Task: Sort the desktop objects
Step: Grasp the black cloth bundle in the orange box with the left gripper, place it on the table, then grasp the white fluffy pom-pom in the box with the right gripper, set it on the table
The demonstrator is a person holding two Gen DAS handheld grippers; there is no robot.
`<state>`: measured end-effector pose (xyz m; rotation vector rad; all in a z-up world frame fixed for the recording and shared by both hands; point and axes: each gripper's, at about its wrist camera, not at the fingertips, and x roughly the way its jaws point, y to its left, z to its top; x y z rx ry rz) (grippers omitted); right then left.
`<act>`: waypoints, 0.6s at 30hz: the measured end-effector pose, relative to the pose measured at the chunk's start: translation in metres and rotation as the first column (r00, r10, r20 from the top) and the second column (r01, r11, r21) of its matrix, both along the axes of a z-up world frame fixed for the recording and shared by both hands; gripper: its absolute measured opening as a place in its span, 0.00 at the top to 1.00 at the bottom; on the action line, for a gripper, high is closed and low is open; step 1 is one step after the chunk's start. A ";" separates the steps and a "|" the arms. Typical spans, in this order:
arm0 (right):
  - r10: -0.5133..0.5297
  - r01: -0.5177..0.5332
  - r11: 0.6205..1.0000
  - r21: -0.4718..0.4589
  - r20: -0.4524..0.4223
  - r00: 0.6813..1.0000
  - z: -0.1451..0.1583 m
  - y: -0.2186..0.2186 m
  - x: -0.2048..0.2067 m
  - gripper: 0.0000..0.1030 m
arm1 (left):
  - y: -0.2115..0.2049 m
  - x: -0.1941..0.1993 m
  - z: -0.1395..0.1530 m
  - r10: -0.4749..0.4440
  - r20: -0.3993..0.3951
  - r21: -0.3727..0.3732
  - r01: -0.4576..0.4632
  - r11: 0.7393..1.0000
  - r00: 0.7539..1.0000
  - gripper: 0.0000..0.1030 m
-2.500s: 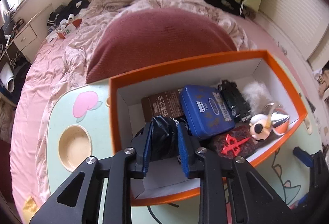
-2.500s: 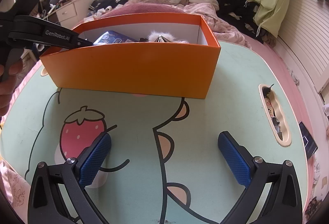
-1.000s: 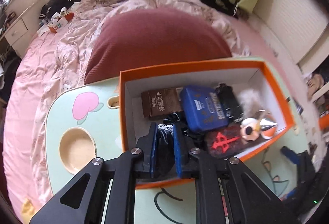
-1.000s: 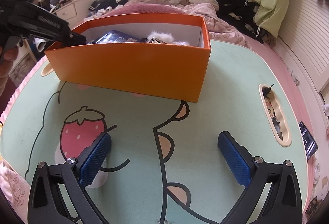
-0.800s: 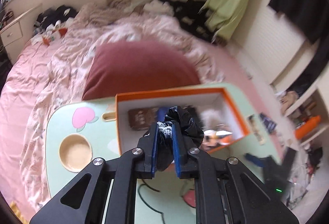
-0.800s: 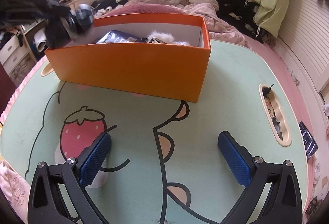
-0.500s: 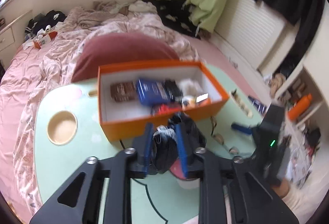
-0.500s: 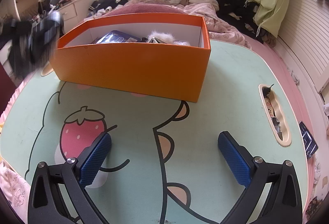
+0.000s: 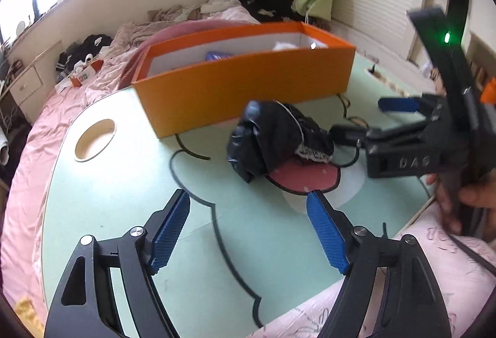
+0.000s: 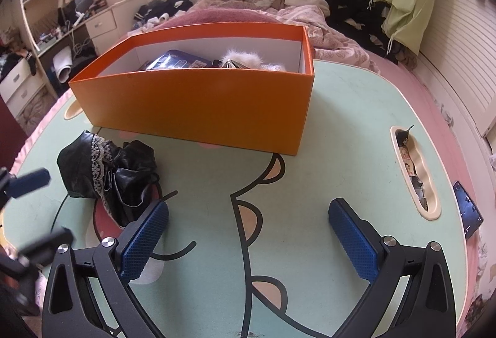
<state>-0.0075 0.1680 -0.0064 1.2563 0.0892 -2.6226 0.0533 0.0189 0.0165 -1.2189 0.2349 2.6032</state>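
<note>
On the left of the table [image 10: 356,108], the left gripper [image 9: 248,232] hangs over bare green surface with its jaws opening and nothing between the blue pads [image 9: 170,228]; the black lace-trimmed pouch [image 9: 272,139] lies free on the tabletop beyond its fingertips, crumpled over the printed strawberry and just in front of the orange box [image 9: 248,83]. In the right wrist view the same pouch [image 10: 108,170] sits near the table's left side, close to the box's front wall but apart from it. To finish this release well, my judgement is that the left gripper should let its jaws spread fully before drawing back, and pull away along its own line rather than sideways, so no pad catches the lace trim or drags the soft bundle. The pouch looks limp and likely to shift under any brush. In the middle, the box [image 10: 198,99] holds a blue tin [image 10: 176,62], a fluffy white item [image 10: 248,59] and other things only partly visible over its wall. On the right, the right gripper [image 10: 248,232] rests spread wide and empty above the cartoon print; a slot in the tabletop [image 10: 415,176] lies further right. It seems well placed to wait, and should keep clear of the pouch.
</note>
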 end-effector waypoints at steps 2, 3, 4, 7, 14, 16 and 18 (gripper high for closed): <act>-0.010 0.010 1.000 -0.024 -0.005 1.000 0.000 0.005 0.001 0.00 | 0.002 -0.008 -0.002 0.032 0.009 -0.004 -0.032 0.999 0.999 0.22; -0.014 0.014 0.999 -0.034 -0.006 1.000 0.000 0.006 0.001 0.00 | -0.001 -0.009 -0.003 0.046 0.016 0.008 -0.046 0.999 0.999 0.19; -0.019 0.019 0.999 -0.045 -0.009 1.000 0.001 0.008 0.001 0.00 | -0.006 -0.012 -0.005 0.059 0.029 0.031 -0.060 0.998 0.998 0.17; -0.009 0.007 0.997 -0.071 -0.022 1.000 0.003 0.009 0.003 0.00 | -0.021 -0.020 -0.011 0.129 0.043 0.059 -0.131 0.990 0.991 0.00; 0.099 -0.118 0.986 -0.120 -0.153 0.983 0.037 0.003 0.016 0.16 | -0.024 -0.019 -0.017 0.140 0.040 0.064 -0.142 0.988 0.989 0.00; 0.122 -0.144 0.985 -0.099 -0.195 0.973 0.061 -0.001 0.012 0.22 | -0.024 -0.018 -0.019 0.140 0.040 0.066 -0.142 0.988 0.989 0.00; 0.138 -0.164 0.981 -0.107 -0.218 0.966 0.089 -0.005 -0.006 0.23 | -0.025 -0.019 -0.018 0.140 0.039 0.065 -0.142 0.988 0.989 0.00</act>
